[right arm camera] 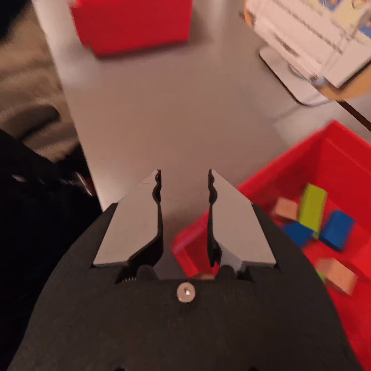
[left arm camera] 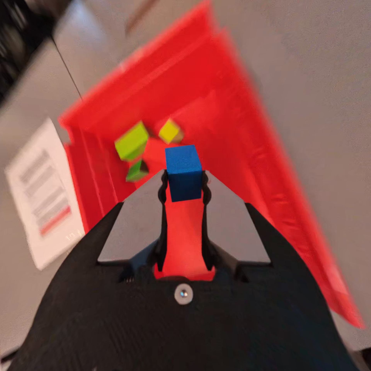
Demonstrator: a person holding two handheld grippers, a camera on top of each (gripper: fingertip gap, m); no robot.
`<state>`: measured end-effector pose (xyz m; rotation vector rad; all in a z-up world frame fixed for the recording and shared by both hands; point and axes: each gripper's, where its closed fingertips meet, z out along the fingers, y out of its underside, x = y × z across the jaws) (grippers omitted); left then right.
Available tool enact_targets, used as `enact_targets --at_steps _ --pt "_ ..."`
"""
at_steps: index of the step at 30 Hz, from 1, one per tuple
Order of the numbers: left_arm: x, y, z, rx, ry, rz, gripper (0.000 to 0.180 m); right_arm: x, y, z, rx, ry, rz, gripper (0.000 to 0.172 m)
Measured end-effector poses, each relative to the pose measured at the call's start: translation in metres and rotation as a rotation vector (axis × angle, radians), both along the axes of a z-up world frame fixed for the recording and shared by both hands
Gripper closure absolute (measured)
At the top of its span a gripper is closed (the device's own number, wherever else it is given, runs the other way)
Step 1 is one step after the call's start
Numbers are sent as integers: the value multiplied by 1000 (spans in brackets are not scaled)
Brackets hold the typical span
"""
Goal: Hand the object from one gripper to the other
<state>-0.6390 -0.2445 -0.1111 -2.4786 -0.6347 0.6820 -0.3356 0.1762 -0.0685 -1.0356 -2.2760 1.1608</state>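
Over the red bin [left arm camera: 220, 120], the left tool [left arm camera: 184, 181] pinches a blue cube [left arm camera: 183, 172] tight; the right tool [right arm camera: 184, 181] hangs open and bare above the tabletop [right arm camera: 170, 120].

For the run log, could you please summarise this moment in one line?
left gripper: shut on blue block | above red bin | right gripper: open, nothing between its fingers | handover: not yet done

Grey tabletop [right arm camera: 170, 112], plain and matte. Resting on it: a red bin [right arm camera: 313, 176] at the near right with coloured blocks inside, a second red bin [right arm camera: 132, 26] at the far end, a pale flat stand base [right arm camera: 285, 80] far right, and a white printed sheet [left arm camera: 40, 190] just beside a bin.
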Motion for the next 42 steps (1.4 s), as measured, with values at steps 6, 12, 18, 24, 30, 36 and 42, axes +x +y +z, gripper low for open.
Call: enact_targets --at_steps 6,12,18,24,30,36,42 --pt "145 153 88 138 410 -477 152 -42 -118 41 -311 -12 104 116" --pt "238 244 90 111 661 -748 151 -62 -178 52 -497 -158 216 111" --pt "260 271 80 182 622 -837 152 -48 -175 47 -601 -235 283 145" --pt "272 296 69 273 544 -862 152 -39 -151 35 -627 -273 236 145" --pt "258 284 68 346 423 -756 155 -47 8 19 -382 -176 -200 145" --pt "248 261 54 399 316 -690 156 -12 162 -58 -157 -413 -608 145" --pt "247 258 34 384 240 -674 156 -23 97 -81 -376 -548 -387 145"
